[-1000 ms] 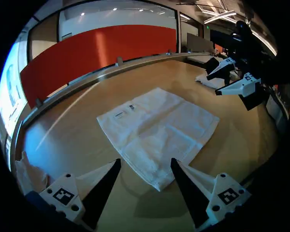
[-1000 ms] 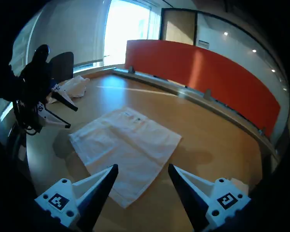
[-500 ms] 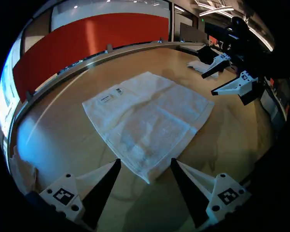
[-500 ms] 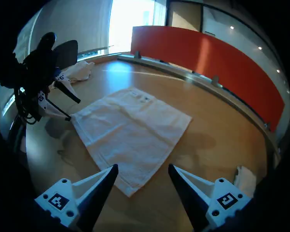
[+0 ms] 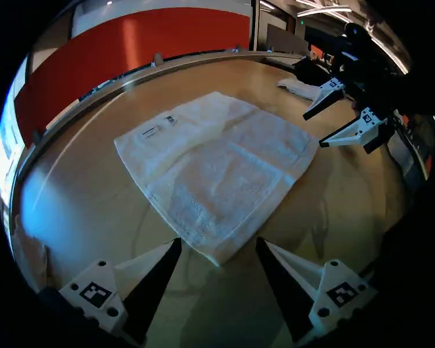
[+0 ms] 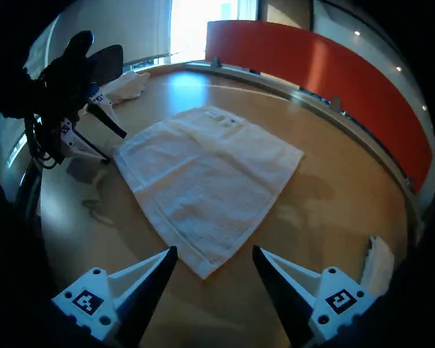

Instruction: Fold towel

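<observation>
Towel (image 5: 217,168) one, spread; seemingly two cloths (image 6: 126,86) aside

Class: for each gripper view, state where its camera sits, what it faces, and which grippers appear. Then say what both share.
Left gripper view: rides the left gripper, facing a corner of the white terry towel on the wooden table; the right gripper hangs upper right.
Right gripper view: rides the right gripper, facing another towel corner; the left gripper hangs at left.
Shared: the towel, the table, the red wall panel.
</observation>
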Available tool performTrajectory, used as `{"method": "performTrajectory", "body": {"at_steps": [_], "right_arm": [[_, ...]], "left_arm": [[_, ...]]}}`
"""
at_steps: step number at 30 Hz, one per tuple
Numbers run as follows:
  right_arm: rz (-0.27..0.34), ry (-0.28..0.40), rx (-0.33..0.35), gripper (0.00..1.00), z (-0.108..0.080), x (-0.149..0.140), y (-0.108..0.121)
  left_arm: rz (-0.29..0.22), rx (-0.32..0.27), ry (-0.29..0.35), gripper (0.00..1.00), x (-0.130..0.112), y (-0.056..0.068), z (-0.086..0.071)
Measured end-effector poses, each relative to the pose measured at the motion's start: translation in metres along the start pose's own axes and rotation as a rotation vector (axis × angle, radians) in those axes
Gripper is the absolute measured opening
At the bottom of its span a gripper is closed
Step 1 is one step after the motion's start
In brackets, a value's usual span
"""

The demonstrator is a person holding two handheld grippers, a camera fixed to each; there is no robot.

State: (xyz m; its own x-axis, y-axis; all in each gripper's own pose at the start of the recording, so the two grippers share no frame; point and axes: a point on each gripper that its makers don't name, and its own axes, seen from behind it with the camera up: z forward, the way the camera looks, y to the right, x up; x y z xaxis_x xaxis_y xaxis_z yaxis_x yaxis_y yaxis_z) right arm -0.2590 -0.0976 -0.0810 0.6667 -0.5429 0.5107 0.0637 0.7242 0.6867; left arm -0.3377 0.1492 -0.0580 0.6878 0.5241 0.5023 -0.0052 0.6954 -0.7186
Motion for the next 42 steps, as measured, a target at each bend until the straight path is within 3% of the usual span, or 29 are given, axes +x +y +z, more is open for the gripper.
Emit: {"method": "performTrajectory", "body": {"at_steps": [14, 22, 34, 36, 38, 42], "right_arm": [[0.0, -0.036, 0.025, 0.91, 0.005, -0.012, -0.006], [0.031, -0.039, 0.047, 0.79, 0.006, -0.014, -0.01], [0.032, -0.038, 0.051, 0.5, 0.007, -0.012, -0.015], [0.035, -0.038, 0.049, 0.44, 0.007, -0.012, -0.015], [0.038, -0.039, 0.046, 0.33, 0.007, -0.012, -0.015], [0.047, -0.042, 0.042, 0.23, 0.007, -0.011, -0.015]], "left_arm": [[-0.018, 0.009, 0.002, 0.95, -0.004, -0.001, 0.003], [-0.046, 0.038, 0.001, 0.93, -0.003, -0.003, 0.003], [-0.065, 0.07, -0.012, 0.78, -0.002, -0.006, 0.003], [-0.065, 0.071, -0.013, 0.73, -0.002, -0.005, 0.003], [-0.068, 0.074, -0.015, 0.61, -0.003, -0.005, 0.002], [-0.067, 0.077, -0.019, 0.44, -0.003, -0.002, 0.002]]}}
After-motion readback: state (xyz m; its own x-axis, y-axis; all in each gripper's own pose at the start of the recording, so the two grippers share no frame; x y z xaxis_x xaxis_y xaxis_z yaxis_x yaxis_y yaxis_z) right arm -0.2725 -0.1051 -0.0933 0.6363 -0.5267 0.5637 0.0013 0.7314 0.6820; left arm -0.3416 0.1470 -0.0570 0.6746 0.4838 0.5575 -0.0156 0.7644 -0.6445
